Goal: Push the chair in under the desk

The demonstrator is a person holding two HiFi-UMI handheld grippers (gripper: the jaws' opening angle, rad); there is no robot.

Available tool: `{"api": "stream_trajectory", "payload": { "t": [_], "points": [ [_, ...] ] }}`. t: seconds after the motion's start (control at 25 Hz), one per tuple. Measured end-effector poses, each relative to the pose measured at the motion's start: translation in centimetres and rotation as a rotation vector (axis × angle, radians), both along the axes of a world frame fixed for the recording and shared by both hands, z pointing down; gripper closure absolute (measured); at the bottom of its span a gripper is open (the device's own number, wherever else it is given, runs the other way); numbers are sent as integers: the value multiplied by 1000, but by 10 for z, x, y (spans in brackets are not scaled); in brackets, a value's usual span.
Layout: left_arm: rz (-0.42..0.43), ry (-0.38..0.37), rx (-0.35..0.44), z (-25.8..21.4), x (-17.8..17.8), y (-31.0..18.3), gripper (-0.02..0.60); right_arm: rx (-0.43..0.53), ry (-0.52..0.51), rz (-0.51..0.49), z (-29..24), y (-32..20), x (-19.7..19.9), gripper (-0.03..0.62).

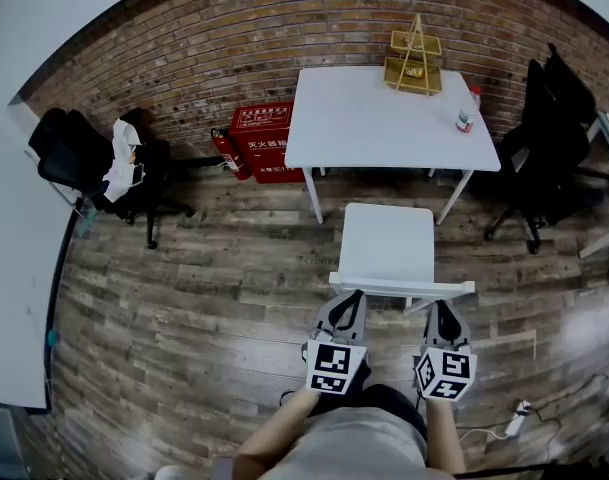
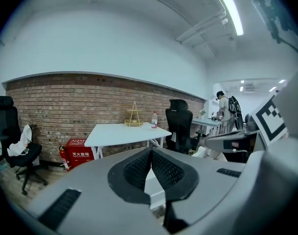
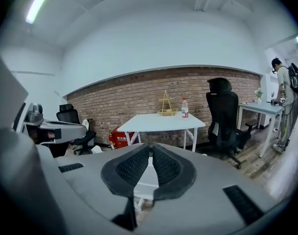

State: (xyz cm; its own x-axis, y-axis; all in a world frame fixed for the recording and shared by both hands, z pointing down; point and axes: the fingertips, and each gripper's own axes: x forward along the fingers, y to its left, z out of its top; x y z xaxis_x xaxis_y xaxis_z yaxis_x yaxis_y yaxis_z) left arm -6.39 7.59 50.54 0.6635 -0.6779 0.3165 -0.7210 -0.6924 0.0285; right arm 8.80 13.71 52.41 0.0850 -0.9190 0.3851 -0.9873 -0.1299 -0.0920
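A white chair point(image 1: 389, 243) stands on the wood floor just in front of the white desk point(image 1: 364, 118), its seat toward the desk and its backrest toward me. My left gripper point(image 1: 352, 300) is shut with its tips at the left part of the backrest's top rail. At the rail's right part is my right gripper point(image 1: 442, 313), also shut. Neither holds anything. In the left gripper view the closed left gripper point(image 2: 151, 151) points at the desk point(image 2: 124, 131), with a bit of chair point(image 2: 151, 182) below. The right gripper point(image 3: 150, 148) shows the same, desk point(image 3: 161, 121) ahead.
On the desk are a gold wire rack point(image 1: 414, 58) and a bottle point(image 1: 465, 120). A red fire-extinguisher box point(image 1: 264, 143) sits by the brick wall. Black office chairs stand at left point(image 1: 94, 168) and right point(image 1: 549, 138). A power strip point(image 1: 516, 420) lies by my right foot.
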Motion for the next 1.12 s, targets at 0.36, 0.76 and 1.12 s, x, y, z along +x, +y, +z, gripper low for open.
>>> {"api": "stream_trajectory", "payload": {
  "t": [0.36, 0.76, 1.12],
  "points": [
    [30, -87, -71, 27, 2, -25, 569, -95, 85, -51, 19, -26, 0, 576],
    [142, -178, -68, 47, 31, -25, 569, -151, 166, -140, 30, -36, 4, 576],
    [302, -466, -21, 72, 78, -27, 569, -289, 484, -497, 43, -59, -2, 576]
  ]
}}
